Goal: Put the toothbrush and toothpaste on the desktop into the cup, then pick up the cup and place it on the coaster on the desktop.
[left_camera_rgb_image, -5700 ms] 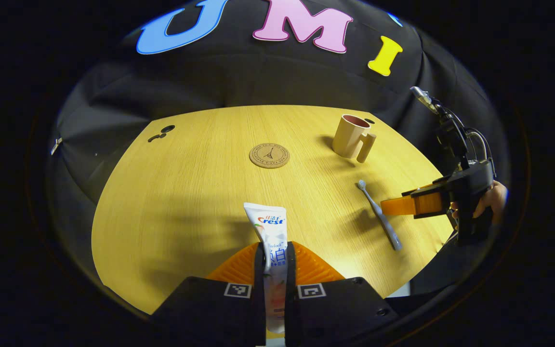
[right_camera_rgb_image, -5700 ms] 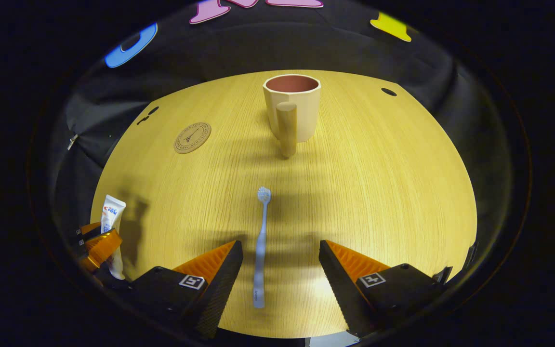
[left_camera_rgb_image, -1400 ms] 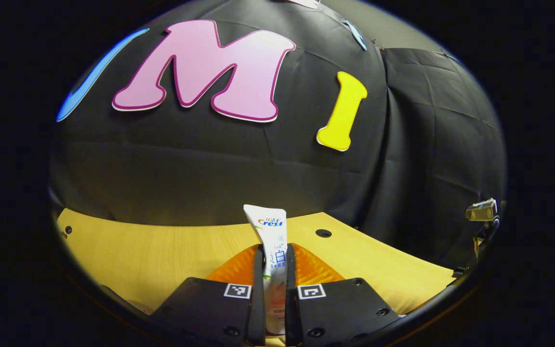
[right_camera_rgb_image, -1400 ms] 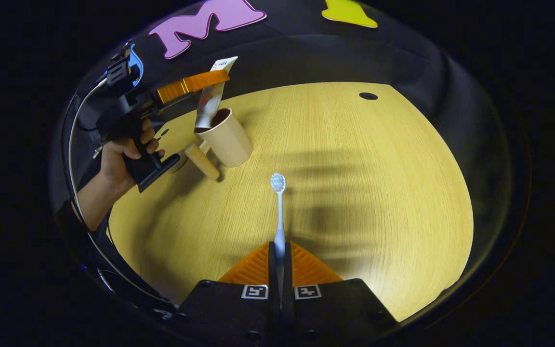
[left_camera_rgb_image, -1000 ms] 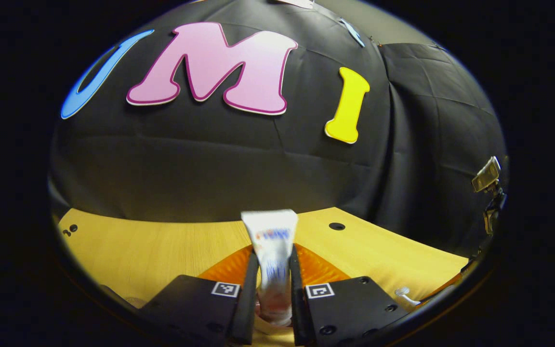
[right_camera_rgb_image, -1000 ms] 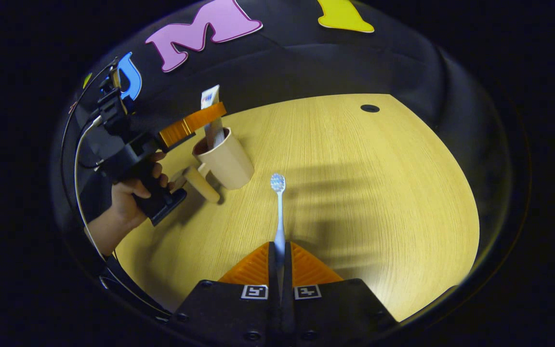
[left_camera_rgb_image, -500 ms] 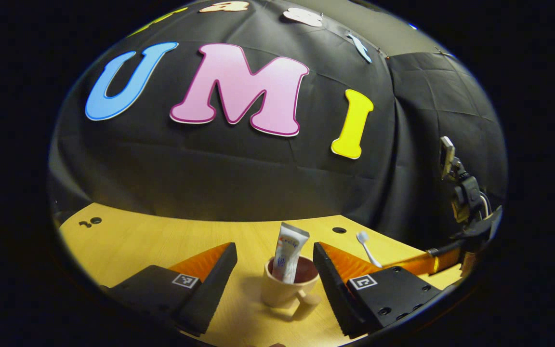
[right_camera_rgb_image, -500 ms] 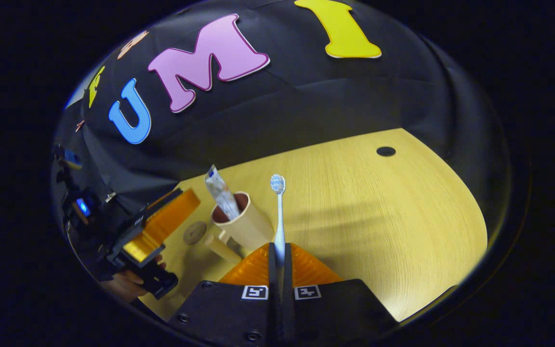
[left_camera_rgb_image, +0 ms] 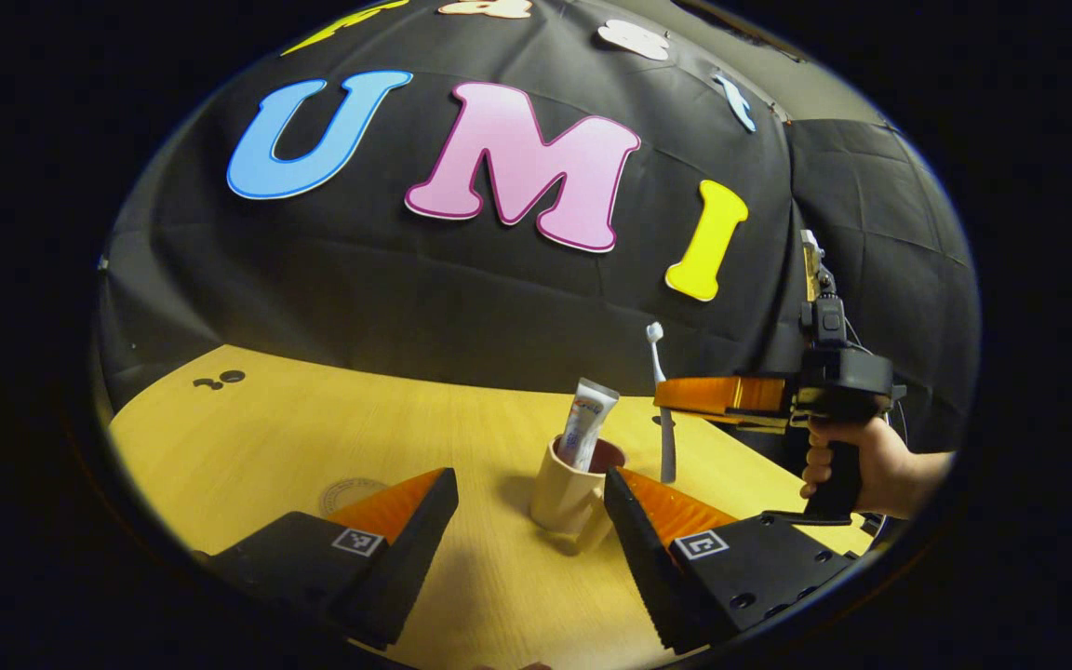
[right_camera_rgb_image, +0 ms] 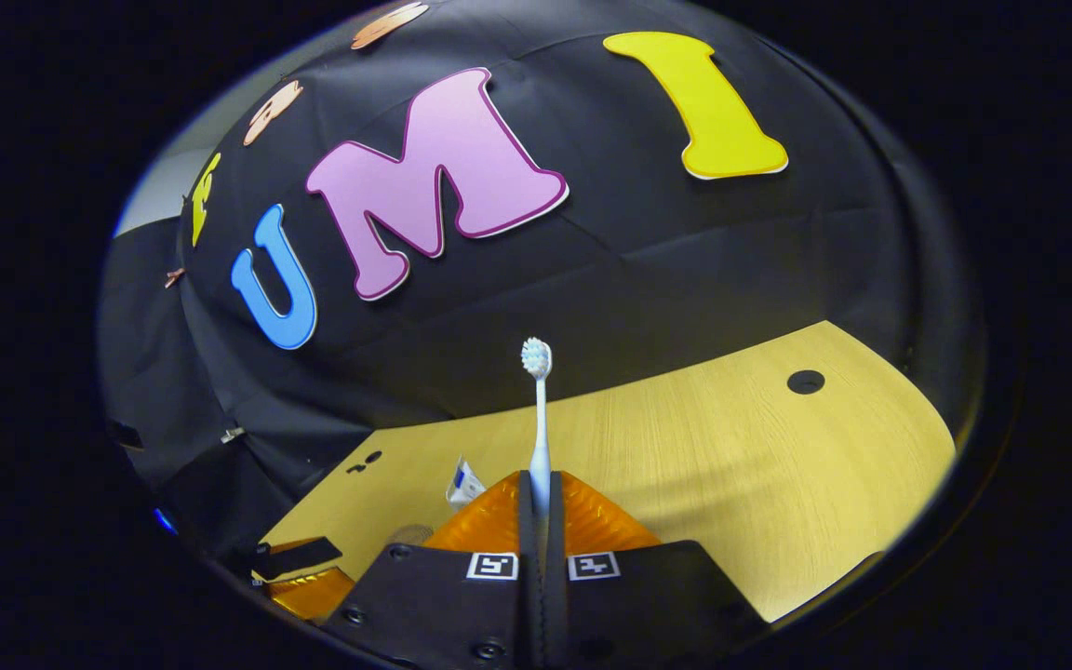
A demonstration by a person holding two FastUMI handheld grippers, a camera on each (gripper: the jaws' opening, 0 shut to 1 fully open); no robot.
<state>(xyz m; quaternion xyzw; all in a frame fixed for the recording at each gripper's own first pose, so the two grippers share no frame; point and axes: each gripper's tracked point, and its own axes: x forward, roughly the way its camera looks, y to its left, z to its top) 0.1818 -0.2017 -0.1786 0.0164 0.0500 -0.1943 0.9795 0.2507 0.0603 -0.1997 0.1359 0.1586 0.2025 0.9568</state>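
A beige cup [left_camera_rgb_image: 566,491] stands on the wooden table [left_camera_rgb_image: 266,419] with the white toothpaste tube [left_camera_rgb_image: 585,430] leaning inside it. My left gripper [left_camera_rgb_image: 522,521] is open just in front of the cup, one finger on either side and neither touching it. The right gripper [left_camera_rgb_image: 662,395] hangs level just right of the cup, above its rim, shut on the pale blue toothbrush [left_camera_rgb_image: 667,447]. The brush stands upright, bristles on top. In the right gripper view, the right gripper [right_camera_rgb_image: 536,493] pinches the toothbrush [right_camera_rgb_image: 537,419]; the tube's end [right_camera_rgb_image: 464,484] peeks out left of its fingers.
A round cork coaster [left_camera_rgb_image: 350,493] lies on the table left of the cup, partly behind my left finger. A hand [left_camera_rgb_image: 857,461] holds the right gripper's grip at the right. A cable hole [right_camera_rgb_image: 806,381] sits near the table's far right edge. The black cloth wall rises behind.
The left gripper opened, left the toothpaste in the cup and drew back a little. The right gripper lifted the toothbrush, turned it upright and brought it beside the cup.
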